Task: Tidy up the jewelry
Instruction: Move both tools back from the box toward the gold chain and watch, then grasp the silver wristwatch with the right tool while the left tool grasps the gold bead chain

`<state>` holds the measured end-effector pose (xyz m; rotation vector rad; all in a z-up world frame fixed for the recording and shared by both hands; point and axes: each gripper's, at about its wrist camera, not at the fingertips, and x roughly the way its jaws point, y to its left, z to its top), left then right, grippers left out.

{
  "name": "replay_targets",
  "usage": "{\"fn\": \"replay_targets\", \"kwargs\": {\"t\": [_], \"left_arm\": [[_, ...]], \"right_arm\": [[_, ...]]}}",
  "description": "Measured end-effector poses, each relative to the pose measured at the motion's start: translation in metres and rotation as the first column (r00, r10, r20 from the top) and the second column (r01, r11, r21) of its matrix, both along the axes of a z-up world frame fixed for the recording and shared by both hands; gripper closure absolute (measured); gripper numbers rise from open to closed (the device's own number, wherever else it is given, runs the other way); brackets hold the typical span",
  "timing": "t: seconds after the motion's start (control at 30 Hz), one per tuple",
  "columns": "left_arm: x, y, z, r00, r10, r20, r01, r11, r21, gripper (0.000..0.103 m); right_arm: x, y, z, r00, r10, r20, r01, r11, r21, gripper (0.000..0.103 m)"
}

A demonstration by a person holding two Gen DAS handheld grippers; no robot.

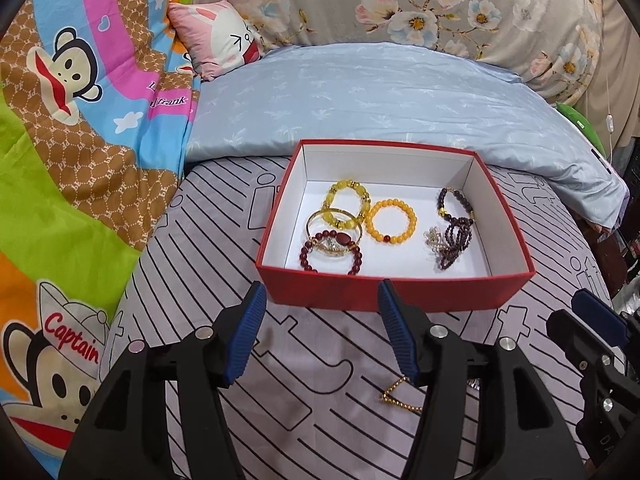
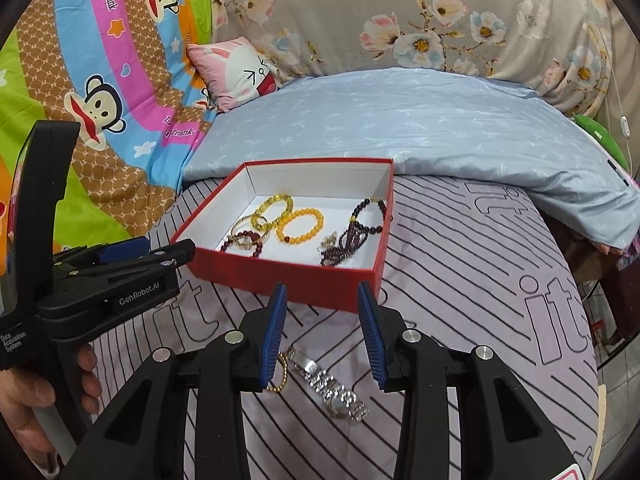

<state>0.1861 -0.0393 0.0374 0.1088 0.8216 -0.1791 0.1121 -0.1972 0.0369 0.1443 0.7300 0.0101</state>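
silver watch [image 2: 334,390]: still out on the bed, lying flat on the striped sheet [image 2: 460,288] just in front of the red box [image 2: 288,284], on the near side. It sits between the right claw's blue pads, but they aren't touching it.
gold chain [image 2: 280,376]: right beside the watch, on the side away from the box's right corner, partly hidden behind the right claw's left pad. The two look like they touch or overlap; can't tell if they're tangled.
red box contents: yellow bead bracelet [image 1: 346,204], orange bead bracelet [image 1: 392,220], dark red bracelet [image 1: 332,254] with a gold bangle across it, and a dark bead strand [image 1: 454,228] with a silvery bit, all inside already.
right claw [image 2: 322,332]: released, partly spread, nothing gripped, hanging over the watch just short of the box's front wall.
left claw [image 1: 320,328]: released, jaws opening, nothing between them but sheet; box's front wall just ahead, chain off to its right.
risk 1: grab the watch and the chain could come along, then drop off short of the box.
risk 2: soft bedding. Pressing down could pinch the sheet instead of the flat watch band.
risk 3: metal links on ribbed pads might slip and swing.
risk 4: both claws are near each other and the box, so a bump could shove the light box.
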Motion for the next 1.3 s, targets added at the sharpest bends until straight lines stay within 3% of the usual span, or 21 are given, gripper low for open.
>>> {"fn": "replay_targets", "kwargs": {"t": [0.23, 0.67, 1.3], "left_arm": [[-0.017, 0.004, -0.014, 1.000, 0.001, -0.013, -0.001, 1.000, 0.018, 0.044], [-0.041, 0.013, -0.052, 0.995, 0.004, -0.101, -0.005, 1.000, -0.012, 0.039], [-0.057, 0.015, -0.078, 0.988, -0.015, -0.156, 0.009, 0.999, -0.034, 0.038]], "right_arm": [[-0.016, -0.002, -0.020, 0.999, -0.002, -0.043, 0.002, 1.000, -0.006, 0.067], [-0.030, -0.002, -0.069, 0.989, -0.002, -0.145, 0.002, 1.000, -0.006, 0.067], [-0.016, 0.005, -0.085, 0.987, 0.013, -0.163, -0.018, 0.999, -0.028, 0.067]]}}
